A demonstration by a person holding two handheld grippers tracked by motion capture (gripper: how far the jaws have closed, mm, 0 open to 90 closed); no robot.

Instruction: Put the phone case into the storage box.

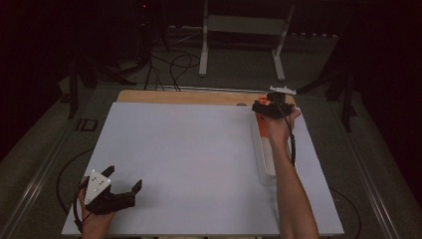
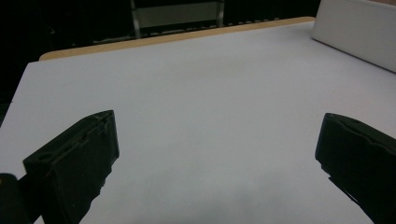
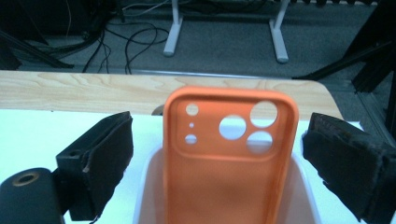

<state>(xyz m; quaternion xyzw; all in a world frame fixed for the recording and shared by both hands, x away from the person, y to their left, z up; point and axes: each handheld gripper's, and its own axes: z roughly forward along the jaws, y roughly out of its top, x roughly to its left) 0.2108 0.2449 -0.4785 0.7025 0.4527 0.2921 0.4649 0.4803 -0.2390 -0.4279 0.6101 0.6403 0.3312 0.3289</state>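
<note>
Upright, orange phone case [image 3: 230, 154] in white bin [image 3: 147, 186], right gripper [image 3: 219, 158] open beside.

The lower part of the orange phone case [image 3: 231, 154] runs off the bottom edge of the right gripper view, so how it rests in the white tray [image 3: 148, 186] can't be made out. From above, the person's right hand [image 1: 279, 124] and right gripper [image 1: 271, 107] cover most of the case, leaving a small orange patch. The tray's far end sits hidden under that hand. In the left gripper view the tray is cut off at the corner
</note>
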